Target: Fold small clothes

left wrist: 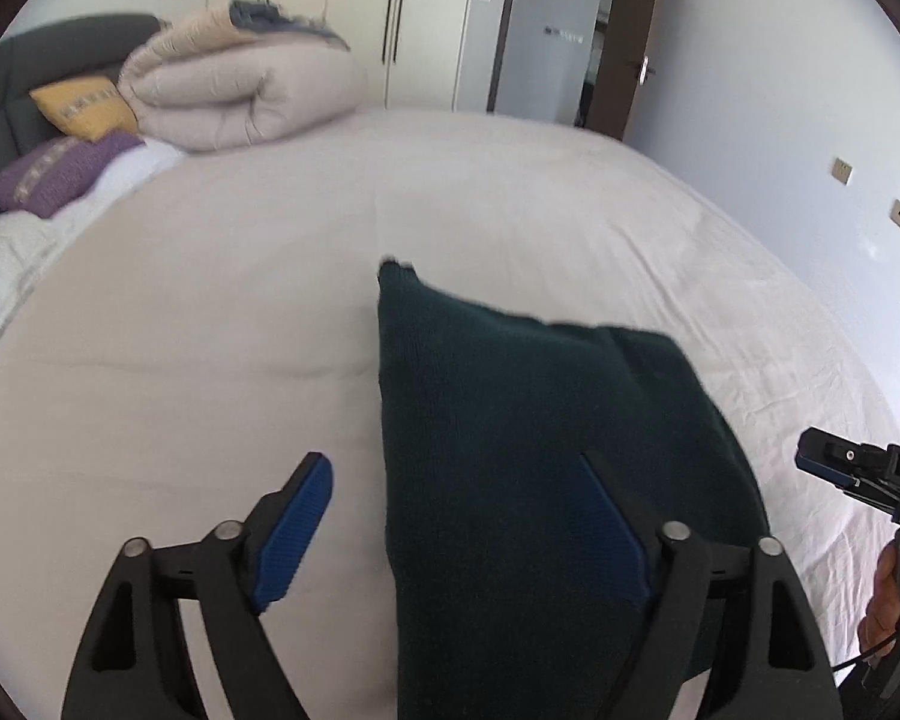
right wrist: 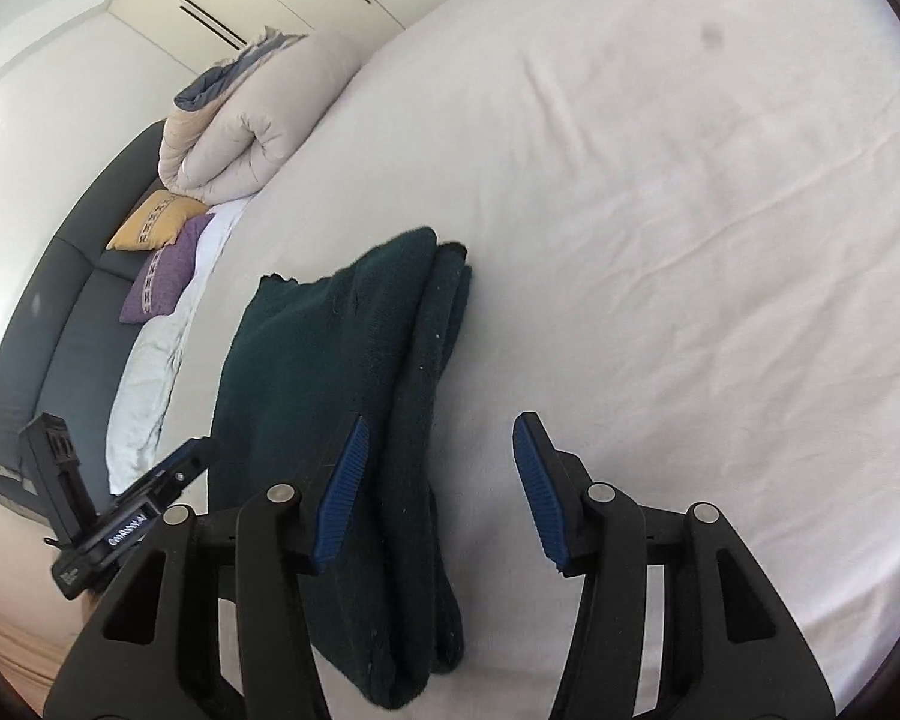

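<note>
Blue-padded and spread wide, the left hand-held gripper (left wrist: 459,516) hangs over the folded dark green knit garment (left wrist: 540,450), gripping nothing. Beside it the right hand-held gripper (right wrist: 441,471) stands partly open above the garment's edge, its pads off the cloth. That garment lies on the white bed (right wrist: 690,210), well apart from the rolled beige duvet (right wrist: 240,144).

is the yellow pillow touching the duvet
Touching: in the left wrist view the yellow pillow leans against the folded duvet, no gap between them.
</note>
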Action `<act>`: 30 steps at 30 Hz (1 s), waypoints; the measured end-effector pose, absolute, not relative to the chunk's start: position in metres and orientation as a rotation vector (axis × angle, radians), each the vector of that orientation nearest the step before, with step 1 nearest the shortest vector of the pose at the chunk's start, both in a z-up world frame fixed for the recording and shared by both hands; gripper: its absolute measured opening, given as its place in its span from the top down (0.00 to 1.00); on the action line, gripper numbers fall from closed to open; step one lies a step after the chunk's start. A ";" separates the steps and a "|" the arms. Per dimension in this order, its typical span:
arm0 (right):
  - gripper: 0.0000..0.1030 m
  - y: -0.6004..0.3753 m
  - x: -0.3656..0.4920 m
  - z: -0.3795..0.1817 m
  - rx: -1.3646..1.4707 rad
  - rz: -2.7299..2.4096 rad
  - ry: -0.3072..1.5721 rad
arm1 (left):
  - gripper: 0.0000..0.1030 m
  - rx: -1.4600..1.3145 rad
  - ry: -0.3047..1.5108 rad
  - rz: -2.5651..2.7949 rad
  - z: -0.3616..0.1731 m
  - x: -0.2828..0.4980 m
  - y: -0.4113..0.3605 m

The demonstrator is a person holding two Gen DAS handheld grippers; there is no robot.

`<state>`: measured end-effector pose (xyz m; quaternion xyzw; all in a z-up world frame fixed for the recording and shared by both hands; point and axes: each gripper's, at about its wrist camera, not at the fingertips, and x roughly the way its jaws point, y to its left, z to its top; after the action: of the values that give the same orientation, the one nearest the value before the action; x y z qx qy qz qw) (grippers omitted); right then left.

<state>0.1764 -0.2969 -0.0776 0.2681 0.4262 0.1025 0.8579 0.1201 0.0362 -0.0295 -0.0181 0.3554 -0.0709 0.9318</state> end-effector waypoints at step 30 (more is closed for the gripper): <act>0.00 -0.226 0.013 0.060 0.125 -0.008 0.601 | 0.00 -0.024 0.755 0.031 0.011 -0.030 0.029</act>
<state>0.0128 -0.2260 0.0597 0.0617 0.2956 -0.0041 0.9533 -0.0300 0.0290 0.0113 -0.0118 0.3684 0.0149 0.9295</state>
